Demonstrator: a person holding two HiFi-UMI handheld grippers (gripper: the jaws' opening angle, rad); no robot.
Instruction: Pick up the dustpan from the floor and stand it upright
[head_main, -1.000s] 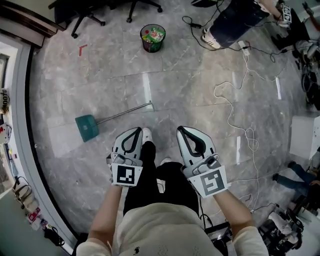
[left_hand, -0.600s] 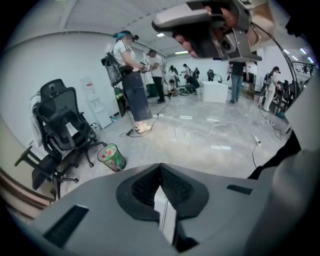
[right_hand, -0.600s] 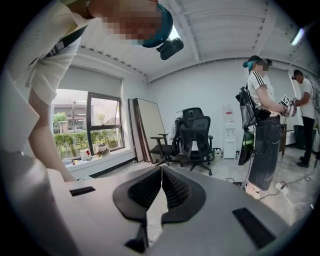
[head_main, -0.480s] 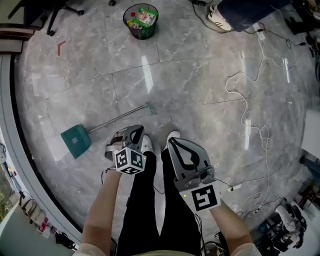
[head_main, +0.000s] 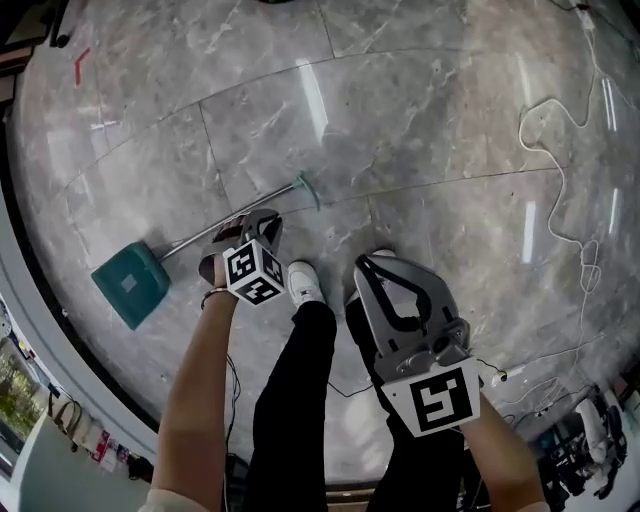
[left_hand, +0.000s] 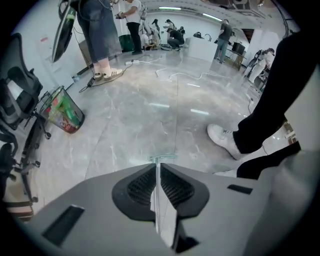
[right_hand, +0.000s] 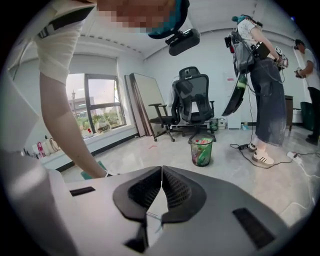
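Dustpan (head_main: 130, 285): teal, lying flat on the grey floor (head_main: 420, 130) to the person's left. Its metal handle (head_main: 200, 238) also lies on the floor and runs up-right to a teal end cap (head_main: 308, 188).
Left gripper (head_main: 268, 216): low over the handle, jaws drawn to a thin slit. The end cap sits just past the tips. I cannot tell whether the jaws touch the handle.
Right gripper (head_main: 375, 262): held above the right leg, jaws together, nothing between them.
Bin (right_hand: 201, 150): dark mesh, upright near an office chair (right_hand: 192, 102), well apart from the dustpan. It holds green and red wrappers.
Cable (head_main: 560, 180): white, looping over the floor at right.
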